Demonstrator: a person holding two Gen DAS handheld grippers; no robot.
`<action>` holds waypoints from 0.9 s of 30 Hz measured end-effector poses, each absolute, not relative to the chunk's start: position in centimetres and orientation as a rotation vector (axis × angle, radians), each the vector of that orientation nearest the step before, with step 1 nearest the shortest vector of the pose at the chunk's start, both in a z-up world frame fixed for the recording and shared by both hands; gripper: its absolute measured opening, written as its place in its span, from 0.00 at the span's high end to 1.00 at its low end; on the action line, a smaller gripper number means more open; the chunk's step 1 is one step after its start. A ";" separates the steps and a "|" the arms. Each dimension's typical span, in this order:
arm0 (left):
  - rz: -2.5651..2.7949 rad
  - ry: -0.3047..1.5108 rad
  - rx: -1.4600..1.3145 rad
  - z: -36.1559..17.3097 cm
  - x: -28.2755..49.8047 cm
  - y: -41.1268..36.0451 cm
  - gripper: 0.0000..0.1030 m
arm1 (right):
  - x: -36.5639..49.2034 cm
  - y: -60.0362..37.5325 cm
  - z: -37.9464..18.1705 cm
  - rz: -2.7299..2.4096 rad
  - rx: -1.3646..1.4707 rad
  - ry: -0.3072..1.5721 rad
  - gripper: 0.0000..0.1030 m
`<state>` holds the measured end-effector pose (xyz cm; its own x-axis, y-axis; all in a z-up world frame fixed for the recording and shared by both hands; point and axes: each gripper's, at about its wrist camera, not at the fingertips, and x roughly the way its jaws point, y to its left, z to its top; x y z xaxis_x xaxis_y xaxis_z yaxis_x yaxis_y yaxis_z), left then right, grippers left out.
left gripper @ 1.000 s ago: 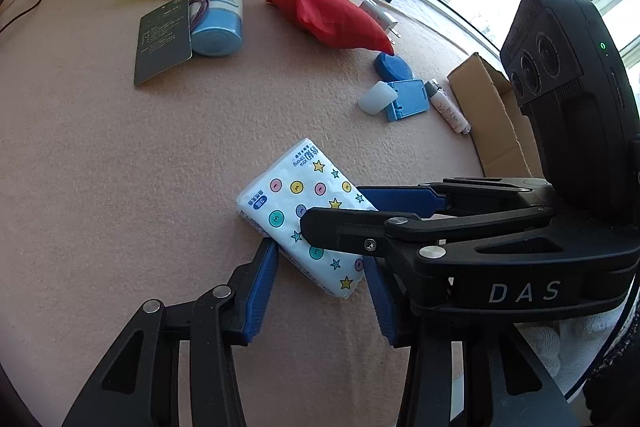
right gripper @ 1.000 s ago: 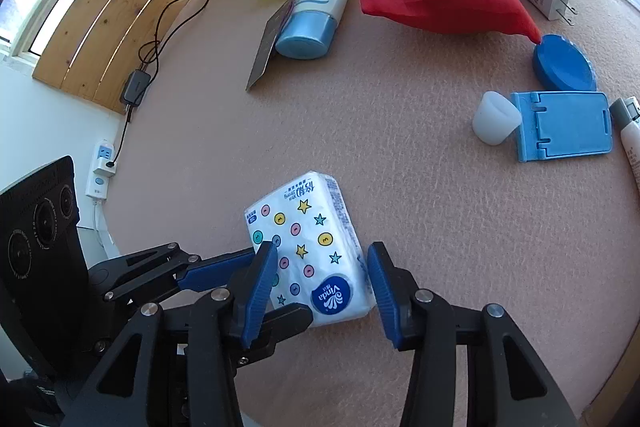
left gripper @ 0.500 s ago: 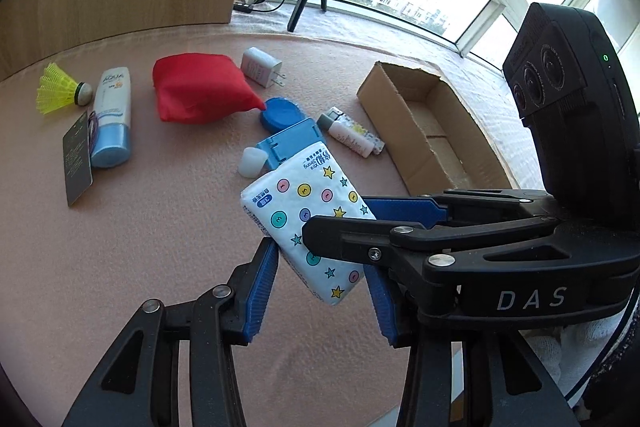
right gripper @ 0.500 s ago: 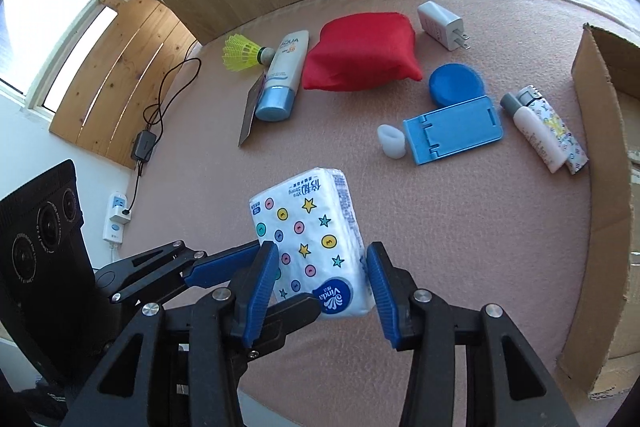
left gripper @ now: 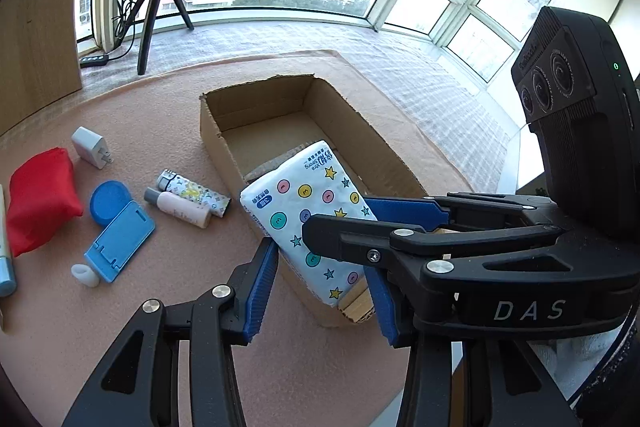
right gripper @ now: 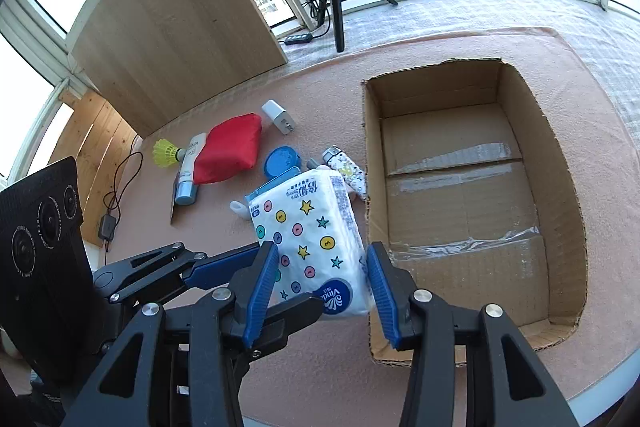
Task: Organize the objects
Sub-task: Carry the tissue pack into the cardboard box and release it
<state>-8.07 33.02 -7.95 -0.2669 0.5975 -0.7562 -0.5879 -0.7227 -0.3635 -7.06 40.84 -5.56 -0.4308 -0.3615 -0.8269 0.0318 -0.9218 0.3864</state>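
Observation:
A white tissue pack with coloured dots and stars (left gripper: 308,215) (right gripper: 312,231) hangs in the air at the near left rim of an open cardboard box (left gripper: 320,131) (right gripper: 460,195). Both grippers are shut on the tissue pack from two sides. My left gripper (left gripper: 320,291) holds its near end; my right gripper (right gripper: 320,291) crosses in from the right in the left wrist view. The box bottom shows only tape.
On the pink mat left of the box lie a red pouch (right gripper: 228,151), a white charger (right gripper: 278,117), a blue lid (right gripper: 280,161), a blue phone stand (left gripper: 120,241), two small tubes (left gripper: 184,199), a sunscreen tube and a yellow shuttlecock (right gripper: 166,153). A tripod stands behind.
Both grippers lifted the tissue pack off the mat and carried it right, up to the box's left rim. The other objects have not moved.

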 end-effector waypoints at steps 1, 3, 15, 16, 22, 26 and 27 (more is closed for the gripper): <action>2.031 -0.008 -1.221 -8.0 -8.1 33.8 0.54 | -6.9 41.7 -5.6 -2.444 1.523 -0.480 0.59; 2.013 0.000 -1.222 -8.3 -8.3 35.1 0.54 | -6.8 43.2 -5.8 -2.466 1.528 -0.506 0.59; 1.987 0.090 -1.222 -9.0 -8.2 37.3 0.35 | -6.5 47.1 -6.3 -2.578 1.524 -0.524 0.41; 1.997 0.095 -1.219 -9.0 -8.1 37.0 0.35 | -6.5 47.2 -6.2 -2.605 1.522 -0.505 0.39; 2.015 0.069 -1.249 -9.5 -8.2 34.3 0.35 | -6.4 46.9 -6.1 -2.655 1.516 -0.465 0.39; 2.046 0.049 -1.268 -9.9 -8.1 31.8 0.35 | -6.4 45.8 -5.9 -2.661 1.497 -0.435 0.39; 2.058 0.044 -1.270 -9.9 -7.9 31.1 0.35 | -6.4 45.4 -5.8 -2.662 1.494 -0.429 0.39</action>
<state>-7.88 31.12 -9.88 -0.2671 0.5466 -0.7937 -0.5797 -0.7490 -0.3207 -6.36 45.41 -5.77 -0.5287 -0.1855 -0.8283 -0.0839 -0.9596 0.2684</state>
